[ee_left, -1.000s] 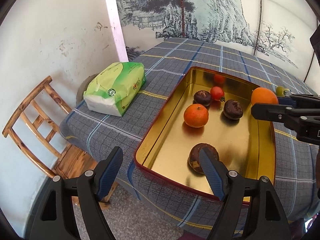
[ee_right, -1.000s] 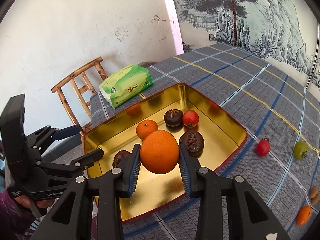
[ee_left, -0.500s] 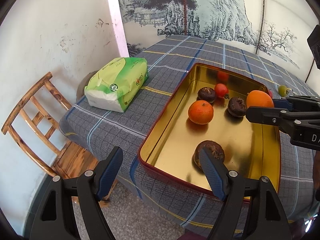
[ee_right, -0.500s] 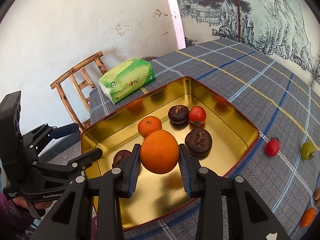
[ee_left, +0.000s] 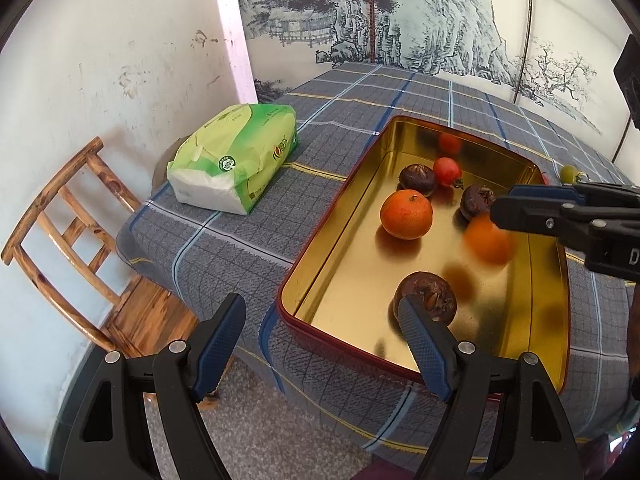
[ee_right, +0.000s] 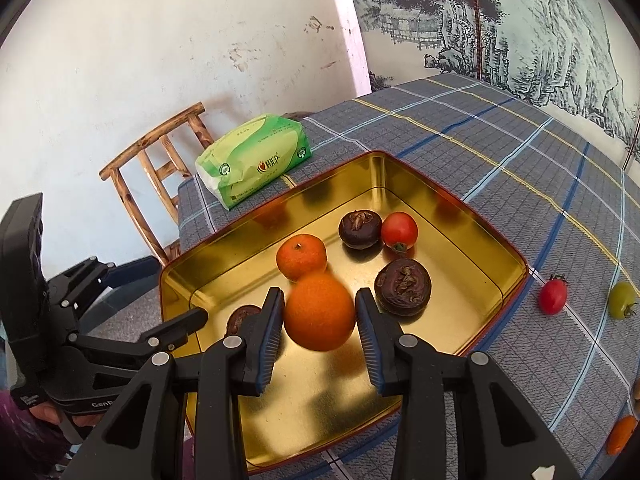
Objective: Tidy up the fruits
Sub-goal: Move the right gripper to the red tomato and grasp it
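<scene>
A gold tin tray lies on the checked tablecloth. It holds a mandarin, a red tomato, and three dark brown fruits. My right gripper is open above the tray; a big orange, motion-blurred, is falling free between and below its fingers. My left gripper is open and empty at the tray's near corner, one finger in front of a dark fruit.
A green tissue pack lies on the table left of the tray. A wooden chair stands by the wall. On the cloth right of the tray lie a red tomato, a green tomato and a small orange fruit.
My right gripper's jaws have opened and let go of the big orange, which now drops toward the tray. Both views have shifted slightly closer to the tray.
</scene>
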